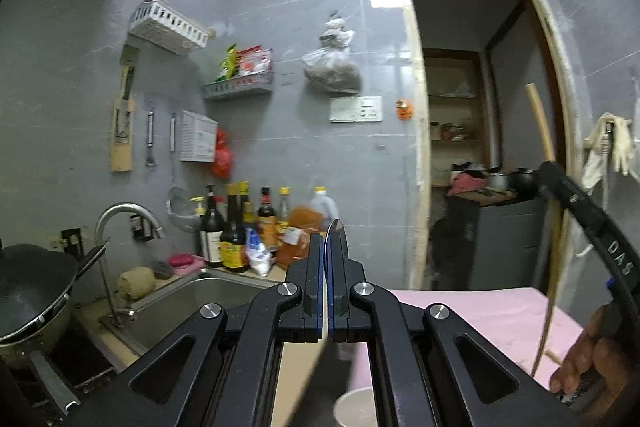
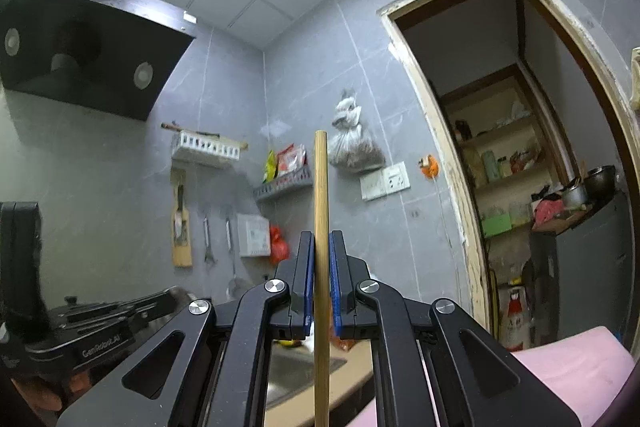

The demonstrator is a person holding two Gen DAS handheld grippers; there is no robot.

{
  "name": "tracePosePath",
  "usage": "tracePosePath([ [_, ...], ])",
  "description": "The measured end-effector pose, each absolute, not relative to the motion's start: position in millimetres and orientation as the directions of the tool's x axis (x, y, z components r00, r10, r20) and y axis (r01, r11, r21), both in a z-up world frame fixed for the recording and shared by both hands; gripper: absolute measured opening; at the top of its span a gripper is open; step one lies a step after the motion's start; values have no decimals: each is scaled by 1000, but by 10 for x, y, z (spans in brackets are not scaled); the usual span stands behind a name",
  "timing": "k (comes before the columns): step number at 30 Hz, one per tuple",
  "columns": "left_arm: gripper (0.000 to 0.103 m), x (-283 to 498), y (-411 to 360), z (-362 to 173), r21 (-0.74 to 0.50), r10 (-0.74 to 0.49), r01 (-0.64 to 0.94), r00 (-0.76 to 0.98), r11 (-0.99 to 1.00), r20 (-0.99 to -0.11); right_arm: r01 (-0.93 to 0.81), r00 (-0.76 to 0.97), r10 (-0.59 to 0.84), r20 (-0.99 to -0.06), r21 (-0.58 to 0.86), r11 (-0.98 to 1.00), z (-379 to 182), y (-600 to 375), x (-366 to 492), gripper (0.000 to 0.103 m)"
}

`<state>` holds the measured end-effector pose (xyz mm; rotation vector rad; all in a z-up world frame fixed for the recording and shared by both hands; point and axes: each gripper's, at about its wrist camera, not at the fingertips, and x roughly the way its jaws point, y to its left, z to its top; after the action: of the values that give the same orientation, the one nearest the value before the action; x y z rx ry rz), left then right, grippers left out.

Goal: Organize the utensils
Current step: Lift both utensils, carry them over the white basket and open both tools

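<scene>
left fingers [image 1: 327,259] pinch what looks like a spoon [image 1: 335,233]; right fingers [image 2: 321,267] clamp a wooden stick [image 2: 321,211].

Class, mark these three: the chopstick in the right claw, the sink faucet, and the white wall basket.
chopstick [image 2: 321,195], right wrist view, on its upper shaft.
sink faucet [image 1: 120,211], left wrist view, on its curved neck.
white wall basket [image 1: 170,25], left wrist view, on its slatted front.

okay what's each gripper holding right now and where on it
The left gripper pinches a thin metal utensil edge-on, just below its rounded tip. The right gripper clamps a wooden stick along its shaft.
</scene>
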<state>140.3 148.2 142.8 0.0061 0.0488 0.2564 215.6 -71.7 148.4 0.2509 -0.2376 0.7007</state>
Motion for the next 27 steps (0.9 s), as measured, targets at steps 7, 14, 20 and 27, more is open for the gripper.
tracePosePath([
  [7, 0, 1652, 1487, 1087, 37, 316, -314, 946, 949, -70, -589, 794, 536, 288, 140, 796, 1271, -630, 2270, 5],
  [14, 0, 1835, 1510, 827, 32, 335, -334, 936, 942, -111, -562, 821, 522, 231, 172, 809, 1141, -652, 2410, 5],
  [20, 0, 1884, 1463, 728, 32, 319, -317, 937, 948, -145, -556, 829, 530, 179, 156, 817, 1041, -635, 2439, 5],
  [27, 0, 1942, 1432, 562, -11, 271, -280, 937, 960, -220, -564, 826, 557, 92, 140, 814, 893, -623, 2448, 6],
])
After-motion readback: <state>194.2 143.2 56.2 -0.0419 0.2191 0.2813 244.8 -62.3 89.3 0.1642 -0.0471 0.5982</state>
